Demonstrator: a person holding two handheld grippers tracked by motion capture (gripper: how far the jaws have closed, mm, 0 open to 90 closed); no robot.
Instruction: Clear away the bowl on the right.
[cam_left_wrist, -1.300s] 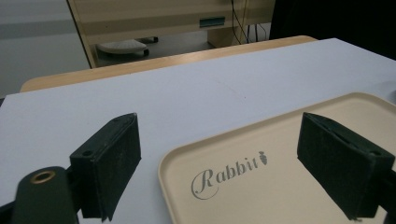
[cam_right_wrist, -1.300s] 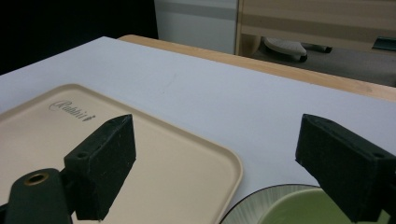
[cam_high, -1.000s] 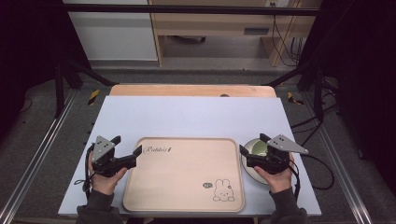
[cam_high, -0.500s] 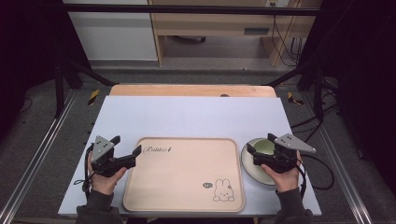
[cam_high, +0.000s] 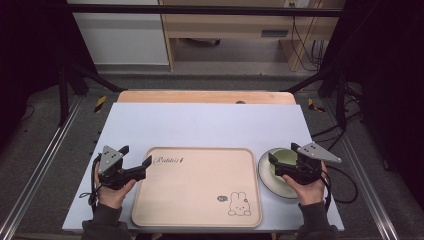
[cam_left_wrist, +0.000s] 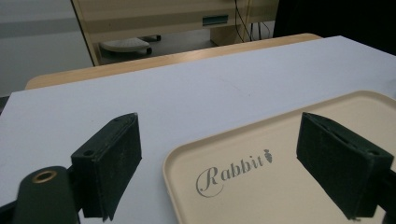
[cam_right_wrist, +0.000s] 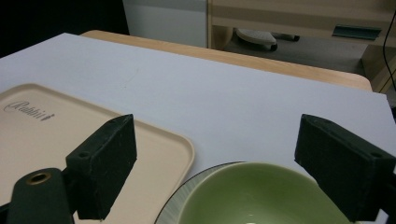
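two grippers: one in each hand, at the near corners of the bench (cam_high: 200, 122), both low over it.
left gripper (cam_high: 146, 166): at the near left, pointing toward the tray's left edge; one jaw over bare bench, the other over the tray's far left corner in the left gripper view.
left jaws: spread wide, nothing between them but bench and tray edge.
left hand (cam_high: 111, 191): wrapped round the gripper body from below, dark sleeve at the bench's near edge.
right gripper (cam_high: 272, 161): at the near right, over the green bowl, tips at the bowl's left rim.
right jaws: spread wide, straddling the bowl in the right gripper view; touching or clear of the rim, cannot tell.
right hand (cam_high: 310, 189): behind the gripper, cable trailing off to the right.
green bowl (cam_high: 282, 159): pale green, upright, sitting on the plate; empty inside as far as seen.
plate (cam_high: 267, 179): white with ribbed rim, just beside the tray's right edge, at the near right of the bench.
tray (cam_high: 197, 187): beige, rounded corners, flat at the near middle of the bench; "rabbit" lettering at its far left, small rabbit drawing at its near right.
bench surface: pale grey sheet over a wooden top, wood strip showing along the far edge.
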